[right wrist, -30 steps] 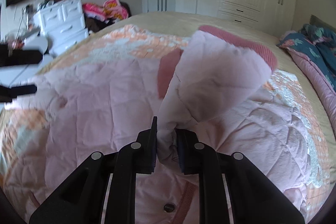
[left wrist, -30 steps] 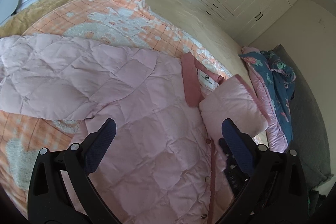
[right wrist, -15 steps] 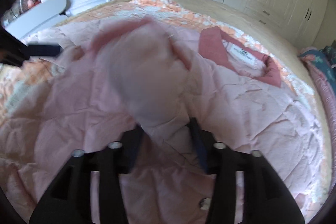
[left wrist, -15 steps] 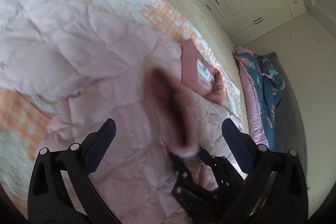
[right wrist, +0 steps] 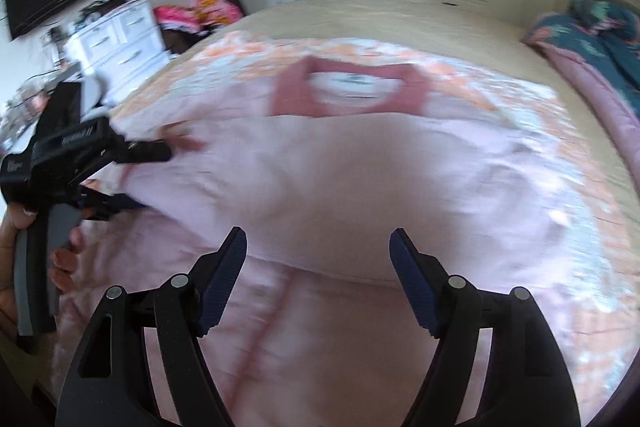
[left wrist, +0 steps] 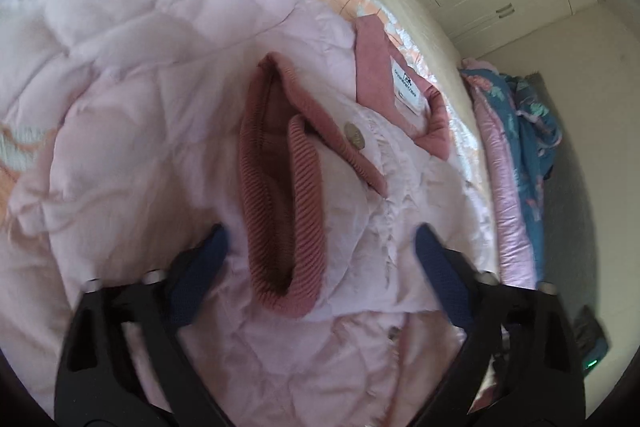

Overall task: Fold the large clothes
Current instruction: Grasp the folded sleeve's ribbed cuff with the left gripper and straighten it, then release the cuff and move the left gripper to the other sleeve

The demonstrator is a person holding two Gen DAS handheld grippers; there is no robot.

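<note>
The pale pink quilted jacket is lying spread on the bed, one ribbed dusty-pink cuff folded across its front. Over it, the left gripper is being closed and the right gripper opened; nothing is being clamped by either.

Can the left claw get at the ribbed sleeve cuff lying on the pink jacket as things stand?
Probably yes. The ribbed cuff lies uncovered on the pink jacket, straight between the left claw fingers, whose jaws are closing around it. Nothing blocks the way.
</note>
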